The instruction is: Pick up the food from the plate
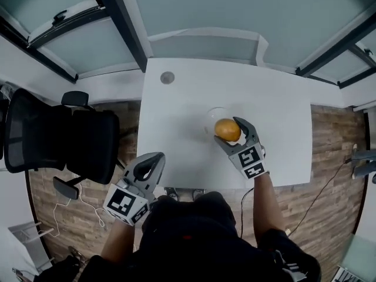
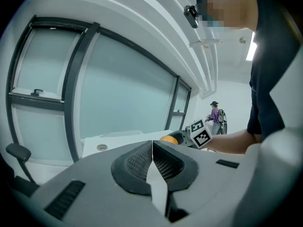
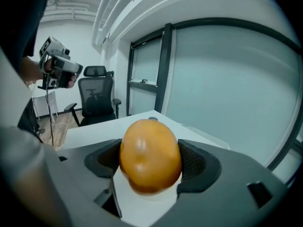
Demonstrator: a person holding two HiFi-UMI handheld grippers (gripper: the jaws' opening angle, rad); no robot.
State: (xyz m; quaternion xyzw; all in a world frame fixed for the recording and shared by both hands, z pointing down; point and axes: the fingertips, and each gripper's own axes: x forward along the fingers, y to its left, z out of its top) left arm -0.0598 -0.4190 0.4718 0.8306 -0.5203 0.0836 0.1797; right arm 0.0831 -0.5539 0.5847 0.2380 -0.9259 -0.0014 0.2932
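An orange fruit (image 1: 227,129) rests on a clear glass plate (image 1: 211,117) in the middle of the white table (image 1: 176,128). My right gripper (image 1: 231,135) reaches over the plate and its open jaws straddle the fruit. In the right gripper view the orange fruit (image 3: 150,156) fills the gap between the black ribbed pads (image 3: 195,162), lying very close to both sides. My left gripper (image 1: 148,168) hovers at the table's front left edge, away from the plate. Its jaws are shut with nothing between them, and its pads (image 2: 142,162) meet in the left gripper view.
A round grommet (image 1: 167,77) sits near the table's far left corner. A black office chair (image 1: 61,137) stands left of the table, and a cable (image 1: 320,195) lies on the wooden floor at the right. Glass partition walls rise behind the table.
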